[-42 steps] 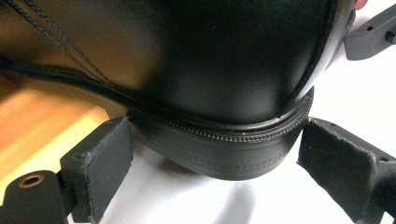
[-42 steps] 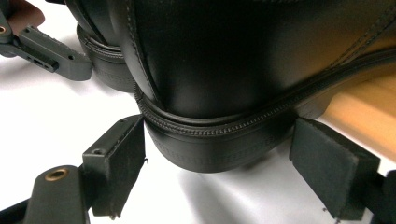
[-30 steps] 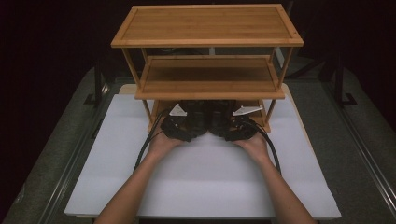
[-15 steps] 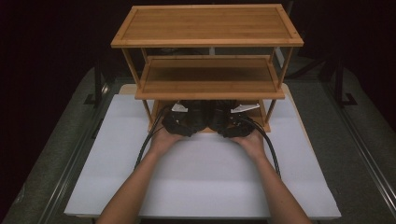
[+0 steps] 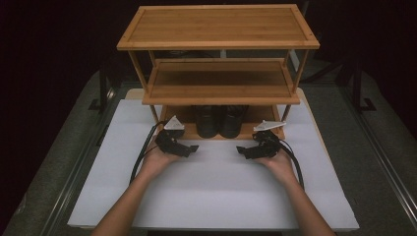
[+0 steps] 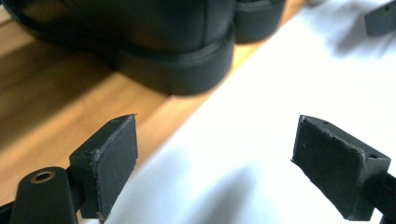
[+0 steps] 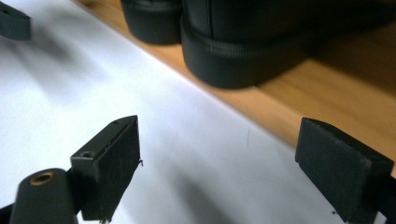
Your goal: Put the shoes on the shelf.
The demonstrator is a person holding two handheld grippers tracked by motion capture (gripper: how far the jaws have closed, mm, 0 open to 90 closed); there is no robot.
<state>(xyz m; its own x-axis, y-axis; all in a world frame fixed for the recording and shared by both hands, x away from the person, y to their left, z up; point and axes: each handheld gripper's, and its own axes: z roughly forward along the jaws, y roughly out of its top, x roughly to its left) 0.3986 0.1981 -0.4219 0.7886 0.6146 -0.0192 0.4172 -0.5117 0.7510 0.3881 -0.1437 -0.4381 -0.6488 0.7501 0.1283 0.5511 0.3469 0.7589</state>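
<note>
High view: black shoes (image 5: 220,119) on the bamboo rack (image 5: 216,88) bottom shelf — I hold off.
Left gripper (image 5: 183,145): spread, empty.
Right gripper (image 5: 250,149): spread, empty.
Risk: a careless reach could knock the heels — pushing them deeper.

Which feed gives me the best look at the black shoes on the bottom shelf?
The left gripper view: the black shoes sit close, heel and sole sharp on the bottom shelf. The right gripper view shows both heels nearly as well. The high view shows them small, shadowed under the middle shelf.

black shoes (image 5: 220,119) filling bottom shelf (image 5: 179,115) middle, white mat (image 5: 216,187) open in front
</note>
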